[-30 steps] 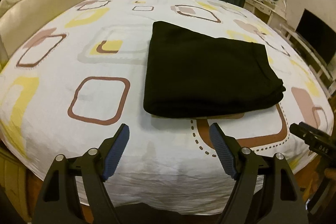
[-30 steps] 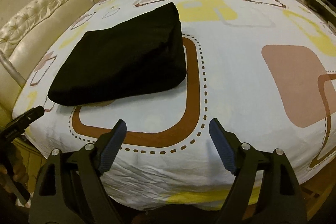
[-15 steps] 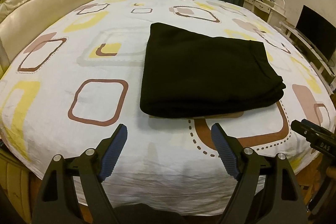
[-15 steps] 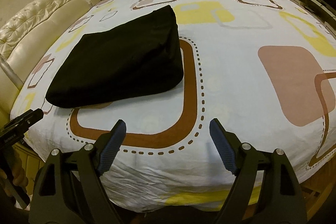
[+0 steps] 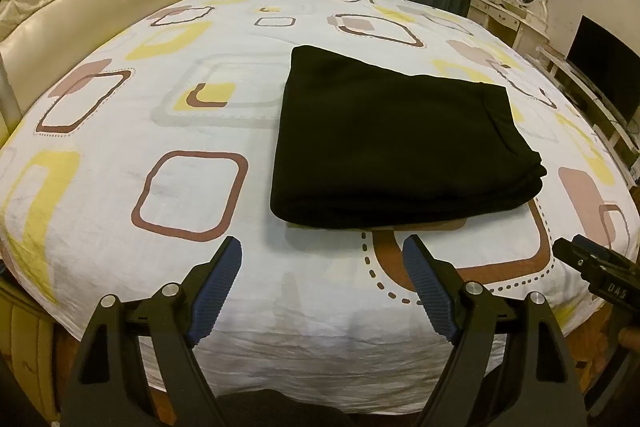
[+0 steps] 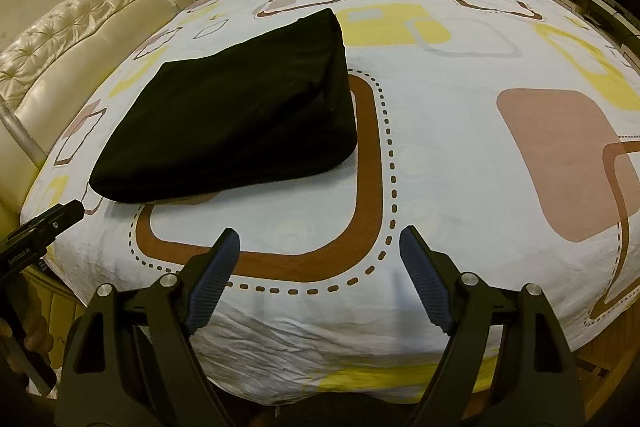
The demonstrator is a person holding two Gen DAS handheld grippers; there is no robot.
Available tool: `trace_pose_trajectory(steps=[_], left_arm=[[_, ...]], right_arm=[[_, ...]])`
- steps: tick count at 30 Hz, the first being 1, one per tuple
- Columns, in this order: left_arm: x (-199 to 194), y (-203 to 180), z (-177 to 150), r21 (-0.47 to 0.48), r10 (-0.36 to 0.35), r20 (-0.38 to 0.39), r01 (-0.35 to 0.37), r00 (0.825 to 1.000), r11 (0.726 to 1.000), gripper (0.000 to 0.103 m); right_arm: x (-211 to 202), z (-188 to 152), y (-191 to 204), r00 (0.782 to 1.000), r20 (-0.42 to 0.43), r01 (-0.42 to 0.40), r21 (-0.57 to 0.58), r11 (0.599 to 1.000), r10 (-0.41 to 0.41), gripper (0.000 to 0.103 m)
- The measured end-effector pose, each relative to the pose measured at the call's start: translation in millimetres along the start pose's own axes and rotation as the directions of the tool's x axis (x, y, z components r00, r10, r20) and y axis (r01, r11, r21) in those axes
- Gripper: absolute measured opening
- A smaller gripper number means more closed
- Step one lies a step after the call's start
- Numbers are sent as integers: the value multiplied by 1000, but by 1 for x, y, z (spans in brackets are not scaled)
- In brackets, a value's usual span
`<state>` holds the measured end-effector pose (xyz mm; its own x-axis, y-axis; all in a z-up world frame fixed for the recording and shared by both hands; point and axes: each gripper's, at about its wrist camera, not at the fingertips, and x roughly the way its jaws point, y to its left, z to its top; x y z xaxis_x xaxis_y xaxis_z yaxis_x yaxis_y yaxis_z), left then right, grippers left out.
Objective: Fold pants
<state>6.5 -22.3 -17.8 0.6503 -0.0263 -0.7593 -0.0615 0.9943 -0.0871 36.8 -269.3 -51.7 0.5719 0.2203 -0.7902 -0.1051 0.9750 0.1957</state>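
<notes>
I am looking at the soft black cloth pants [image 5: 392,143], and they are lying on the big bed with the white sheet [image 5: 120,131] that has brown and yellow squares on it. The pants are already folded into 1 neat, thick block with stacked layers showing along the right edge. No leg is sticking out and no part is hanging loose that I can see. They are sitting toward the near end of the bed, partly on top of a big brown curved stripe [image 6: 360,163] printed on the sheet.

I am holding my left tool [image 5: 322,269] low at the near end of the bed, just in front of the pants and not touching them. Its 2 blue padded fingers [image 5: 218,287] are standing wide apart with nothing between them. My right tool [image 6: 320,259] is sitting off to the right of the pants, also not touching. Its fingers are wide apart too, and it is holding nothing.

I am thinking the folding is done, or almost done. Nothing big looks left to do. Maybe I am only needing to pat the block flat or straighten an edge. The far side of the pants is hard to see, so I cannot tell if it is tidy there.
</notes>
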Motion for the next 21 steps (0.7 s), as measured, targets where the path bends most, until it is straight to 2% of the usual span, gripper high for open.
trace_pose_trajectory(steps=[21], left_arm=[[-2, -1, 2, 9, 23, 13, -23, 1000, 1000, 82]], right_arm=[[5, -4, 5, 1000, -12, -6, -8, 1000, 6, 82]])
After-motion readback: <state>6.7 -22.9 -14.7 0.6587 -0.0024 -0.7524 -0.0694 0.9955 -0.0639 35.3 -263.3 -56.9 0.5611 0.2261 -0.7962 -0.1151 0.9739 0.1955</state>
